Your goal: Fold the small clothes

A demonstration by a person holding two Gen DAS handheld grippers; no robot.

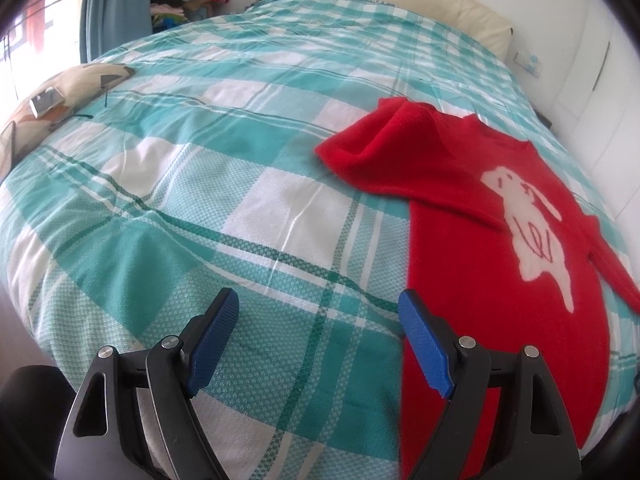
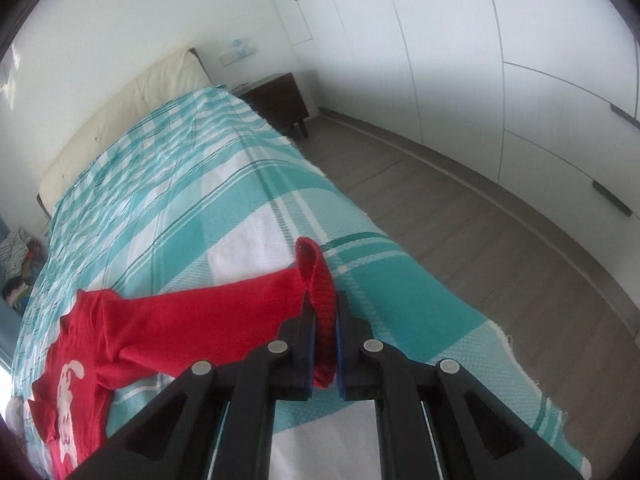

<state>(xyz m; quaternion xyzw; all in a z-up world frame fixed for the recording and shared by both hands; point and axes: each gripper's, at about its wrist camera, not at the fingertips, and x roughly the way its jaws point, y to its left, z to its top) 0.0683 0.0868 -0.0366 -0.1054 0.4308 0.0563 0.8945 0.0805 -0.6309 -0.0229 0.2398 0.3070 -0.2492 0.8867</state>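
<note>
A small red sweater (image 1: 472,240) with a white rabbit print lies on the teal plaid bedspread (image 1: 240,200). Its left sleeve (image 1: 380,140) is folded over toward the chest. My left gripper (image 1: 320,312) is open and empty, hovering just left of the sweater's hem. In the right wrist view my right gripper (image 2: 323,308) is shut on the cuff (image 2: 316,276) of the sweater's other sleeve (image 2: 208,312) and holds it lifted off the bedspread (image 2: 180,200), stretched out from the sweater's body (image 2: 80,352).
A patterned cushion (image 1: 52,100) with a small device on it lies at the bed's far left. A cream headboard (image 1: 400,4) runs along the back. A dark nightstand (image 2: 280,100), wooden floor (image 2: 480,240) and white wardrobe doors (image 2: 480,60) are to the right of the bed.
</note>
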